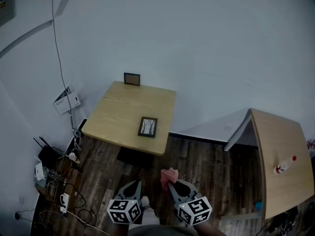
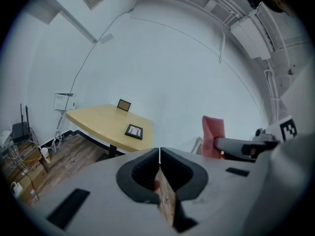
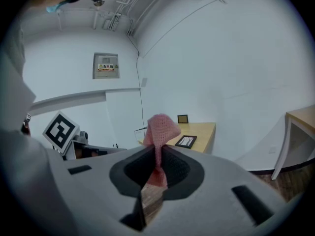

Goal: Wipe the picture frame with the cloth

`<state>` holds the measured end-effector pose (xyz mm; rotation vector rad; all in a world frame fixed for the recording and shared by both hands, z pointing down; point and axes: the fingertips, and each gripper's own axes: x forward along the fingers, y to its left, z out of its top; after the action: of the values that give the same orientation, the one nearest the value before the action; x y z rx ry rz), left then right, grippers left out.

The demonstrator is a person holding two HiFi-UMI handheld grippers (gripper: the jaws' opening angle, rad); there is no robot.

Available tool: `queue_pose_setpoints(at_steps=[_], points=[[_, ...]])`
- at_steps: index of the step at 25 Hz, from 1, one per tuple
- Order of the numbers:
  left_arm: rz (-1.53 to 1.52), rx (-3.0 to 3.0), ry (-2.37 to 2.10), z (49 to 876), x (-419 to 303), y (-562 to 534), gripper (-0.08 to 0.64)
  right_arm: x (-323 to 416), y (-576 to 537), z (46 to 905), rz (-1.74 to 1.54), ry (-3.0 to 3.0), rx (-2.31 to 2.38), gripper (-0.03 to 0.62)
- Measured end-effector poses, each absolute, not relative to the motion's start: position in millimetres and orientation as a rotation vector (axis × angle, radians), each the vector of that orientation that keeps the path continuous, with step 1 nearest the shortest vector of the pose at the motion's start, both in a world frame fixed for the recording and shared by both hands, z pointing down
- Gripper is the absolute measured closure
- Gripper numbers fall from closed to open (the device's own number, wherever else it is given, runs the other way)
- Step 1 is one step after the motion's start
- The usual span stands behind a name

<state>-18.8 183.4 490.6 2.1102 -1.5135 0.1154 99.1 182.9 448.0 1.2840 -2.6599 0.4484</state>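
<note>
A dark picture frame lies flat near the front edge of the wooden table; it also shows in the left gripper view and the right gripper view. A second small frame stands upright at the table's far edge against the wall. My right gripper is shut on a pink cloth, which sticks up from its jaws. My left gripper is shut with nothing in it. Both hang over the floor, short of the table.
A second wooden table stands at the right with a bottle lying on it. Cables, a router and boxes crowd the floor at the left. A white paper holder hangs on the wall beside the table.
</note>
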Motion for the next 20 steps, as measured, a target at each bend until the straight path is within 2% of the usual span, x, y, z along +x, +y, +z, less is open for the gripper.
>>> queue_pose_setpoints(at_steps=[20], points=[[0.175, 2.148, -1.423, 498.0, -73.5, 19.8, 0.551, 40.7, 14.5, 439.4, 0.430, -2.633, 1.398, 0.571]])
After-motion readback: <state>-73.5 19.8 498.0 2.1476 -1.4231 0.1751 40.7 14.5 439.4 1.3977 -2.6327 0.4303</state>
